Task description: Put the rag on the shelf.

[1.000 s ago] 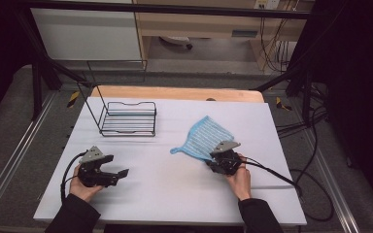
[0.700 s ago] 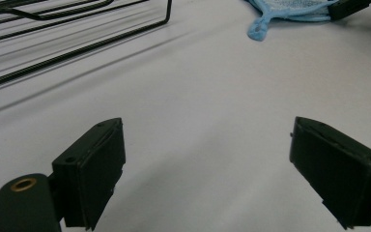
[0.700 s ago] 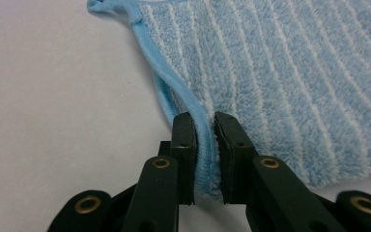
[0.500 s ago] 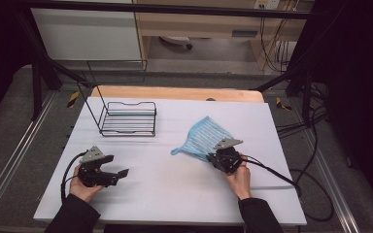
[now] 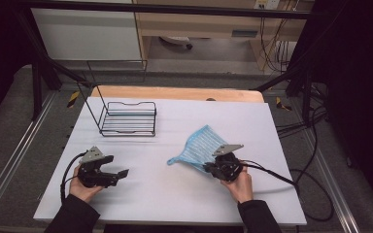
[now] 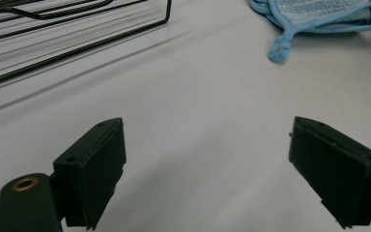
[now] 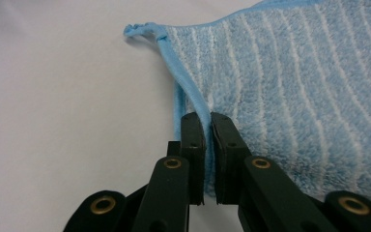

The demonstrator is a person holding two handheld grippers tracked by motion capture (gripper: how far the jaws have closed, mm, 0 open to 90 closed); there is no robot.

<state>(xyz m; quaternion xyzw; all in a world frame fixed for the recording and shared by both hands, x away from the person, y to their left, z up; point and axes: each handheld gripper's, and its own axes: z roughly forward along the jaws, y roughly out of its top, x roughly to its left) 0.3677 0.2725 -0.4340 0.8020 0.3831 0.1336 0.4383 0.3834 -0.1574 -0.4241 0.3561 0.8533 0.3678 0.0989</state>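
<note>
A light blue striped cloth (image 5: 201,145) lies folded on the white table (image 5: 175,189), right of centre. My right gripper (image 5: 208,167) is at its near edge, jaws shut on the cloth's blue hem (image 7: 202,113), which they have just closed on; that edge is lifted a little off the table. The cloth's loop tag (image 7: 142,30) hangs at the far corner. My left gripper (image 5: 121,174) rests at the table's left front, open, with bare tabletop between its pads (image 6: 94,166). The cloth's corner (image 6: 282,46) lies farther off in the left gripper view.
A black wire rack (image 5: 126,119) stands at the back left of the table, its wires (image 6: 72,29) ahead of my left gripper. A wooden strip (image 5: 175,93) borders the far edge. Cables (image 5: 272,174) trail off to the right.
My right gripper has closed on the cloth's near edge and risen slightly, lifting that edge. The left gripper has stayed put.
</note>
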